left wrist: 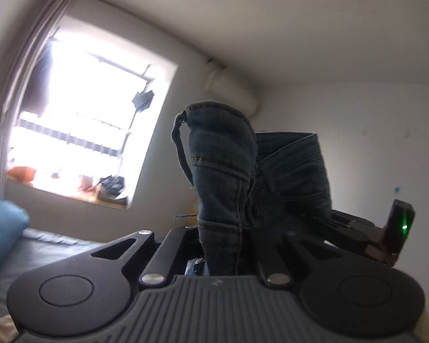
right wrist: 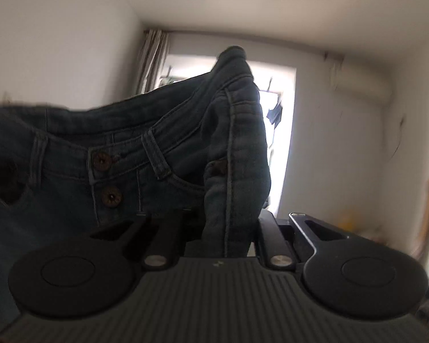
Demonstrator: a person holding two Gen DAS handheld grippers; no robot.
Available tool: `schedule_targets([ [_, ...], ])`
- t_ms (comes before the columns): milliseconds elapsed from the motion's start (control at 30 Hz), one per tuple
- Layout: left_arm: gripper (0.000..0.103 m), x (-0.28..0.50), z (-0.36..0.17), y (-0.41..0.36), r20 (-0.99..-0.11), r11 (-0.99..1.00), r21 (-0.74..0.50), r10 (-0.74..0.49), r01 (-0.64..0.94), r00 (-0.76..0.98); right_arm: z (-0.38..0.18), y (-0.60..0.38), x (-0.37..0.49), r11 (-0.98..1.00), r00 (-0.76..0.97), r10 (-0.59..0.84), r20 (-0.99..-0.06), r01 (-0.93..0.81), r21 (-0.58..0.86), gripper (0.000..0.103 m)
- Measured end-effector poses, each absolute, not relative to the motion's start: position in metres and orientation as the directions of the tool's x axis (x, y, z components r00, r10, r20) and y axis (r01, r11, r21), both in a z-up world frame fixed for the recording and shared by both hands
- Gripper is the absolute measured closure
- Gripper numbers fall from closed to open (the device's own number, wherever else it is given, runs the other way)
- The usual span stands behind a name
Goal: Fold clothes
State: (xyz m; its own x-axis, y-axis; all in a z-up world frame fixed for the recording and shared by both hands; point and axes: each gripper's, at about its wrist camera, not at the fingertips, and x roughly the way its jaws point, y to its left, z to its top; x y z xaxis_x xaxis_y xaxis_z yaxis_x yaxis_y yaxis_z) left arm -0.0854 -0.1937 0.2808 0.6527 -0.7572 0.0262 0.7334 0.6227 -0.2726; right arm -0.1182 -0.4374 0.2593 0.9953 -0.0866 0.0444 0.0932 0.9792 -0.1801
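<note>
Jeans (left wrist: 223,171) held up in the air by us, left gripper (left wrist: 218,254) clamped on one waistband corner, right gripper (right wrist: 228,240) clamped on the other, waistband stretched between, window (left wrist: 80,120) bright behind.

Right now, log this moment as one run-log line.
stage: lift | left gripper: shut on jeans | right gripper: shut on jeans waistband side | jeans: held up, unfolded
</note>
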Motion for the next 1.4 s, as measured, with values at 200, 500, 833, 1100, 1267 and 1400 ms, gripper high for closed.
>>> schedule_targets([
  [200,0.097,-0.113,0.319,-0.222,0.174,0.463,-0.213,-0.848,0.86,0.5,0.329,-0.432,-0.154,0.916,0.963,-0.206,0.177,0.253,-0.31,0.094],
  [500,0.097,-0.148,0.359,-0.263,0.337,0.237,-0.228,-0.891,0.944,0.305,0.425,-0.419,-0.191,0.76,0.881,-0.313,0.354,0.456,-0.463,0.094],
  [833,0.096,-0.139,0.267,-0.257,0.286,0.336,-0.419,-0.833,0.844,0.474,0.404,-0.368,-0.114,0.698,0.951,-0.193,0.241,0.305,-0.648,0.094],
  [1100,0.097,-0.112,0.019,-0.206,-0.344,0.774,-0.515,-0.581,0.369,0.738,0.144,-0.288,-0.004,0.799,0.987,0.095,-0.133,-0.155,-0.581,0.094],
  [1267,0.097,-0.098,-0.14,-0.167,-0.636,0.889,-0.455,-0.364,0.049,0.681,-0.064,-0.2,0.044,0.684,0.865,0.271,-0.422,-0.482,-0.548,0.094],
  [1400,0.097,-0.086,-0.214,-0.125,-0.735,0.905,-0.417,-0.278,-0.088,0.618,-0.182,-0.134,0.077,0.582,0.746,0.335,-0.576,-0.645,-0.496,0.094],
])
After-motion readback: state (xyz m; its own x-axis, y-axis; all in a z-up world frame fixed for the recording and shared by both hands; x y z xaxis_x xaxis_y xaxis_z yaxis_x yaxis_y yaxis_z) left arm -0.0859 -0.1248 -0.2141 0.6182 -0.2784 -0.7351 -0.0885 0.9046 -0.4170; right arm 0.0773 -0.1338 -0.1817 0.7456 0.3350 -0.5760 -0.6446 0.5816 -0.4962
